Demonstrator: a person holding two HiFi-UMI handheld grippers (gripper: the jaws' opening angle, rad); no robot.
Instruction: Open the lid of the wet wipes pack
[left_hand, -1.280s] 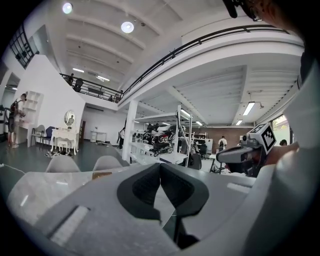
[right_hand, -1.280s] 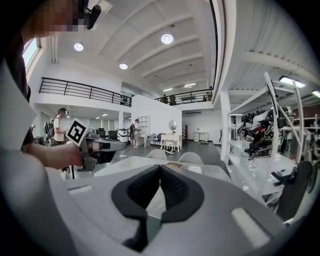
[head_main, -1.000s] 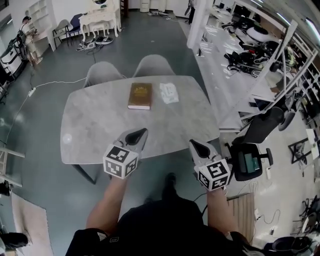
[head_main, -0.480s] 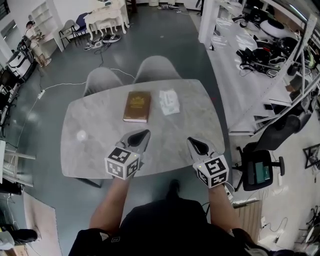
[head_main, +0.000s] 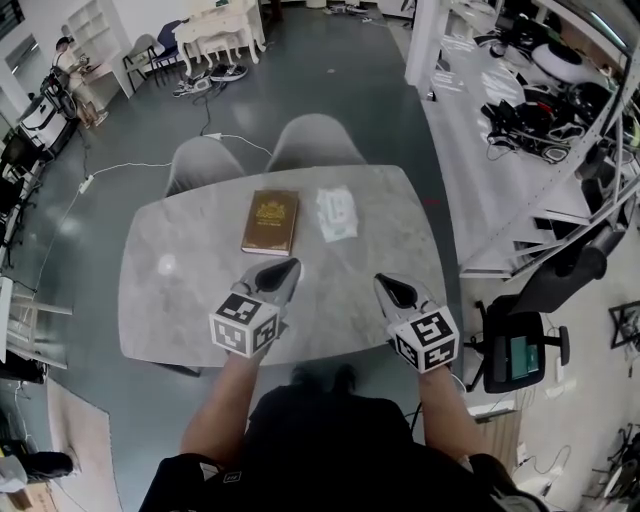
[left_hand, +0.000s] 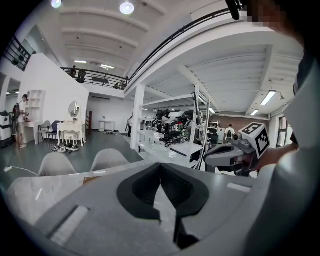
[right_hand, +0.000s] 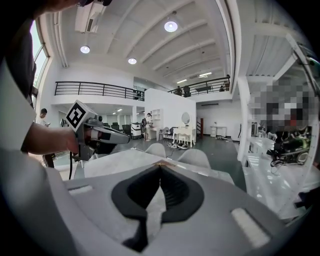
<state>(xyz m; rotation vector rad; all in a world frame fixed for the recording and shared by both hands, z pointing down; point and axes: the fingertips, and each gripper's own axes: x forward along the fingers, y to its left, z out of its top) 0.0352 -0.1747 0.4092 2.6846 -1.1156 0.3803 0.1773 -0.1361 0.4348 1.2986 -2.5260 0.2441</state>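
The wet wipes pack (head_main: 337, 212), white with faint print, lies flat on the far right part of the grey marble table (head_main: 180, 300). My left gripper (head_main: 286, 268) hovers over the table's near edge, shut and holding nothing. My right gripper (head_main: 385, 284) is level with it on the right, also shut and holding nothing. Both point toward the far side of the table, well short of the pack. In the left gripper view the jaws (left_hand: 160, 165) meet at the tips, with the right gripper (left_hand: 226, 154) off to the right. In the right gripper view the jaws (right_hand: 160, 167) are likewise together, and the left gripper (right_hand: 102, 135) shows at the left.
A brown book (head_main: 270, 221) lies left of the pack. Two grey chairs (head_main: 312, 140) stand at the table's far side. A black office chair (head_main: 545, 290) and long white benches (head_main: 480, 110) with clutter are at the right. A cable (head_main: 120, 168) runs across the floor at the left.
Both grippers and the person have moved forward toward the table; the tips now sit over its near edge. The jaws stayed shut throughout.
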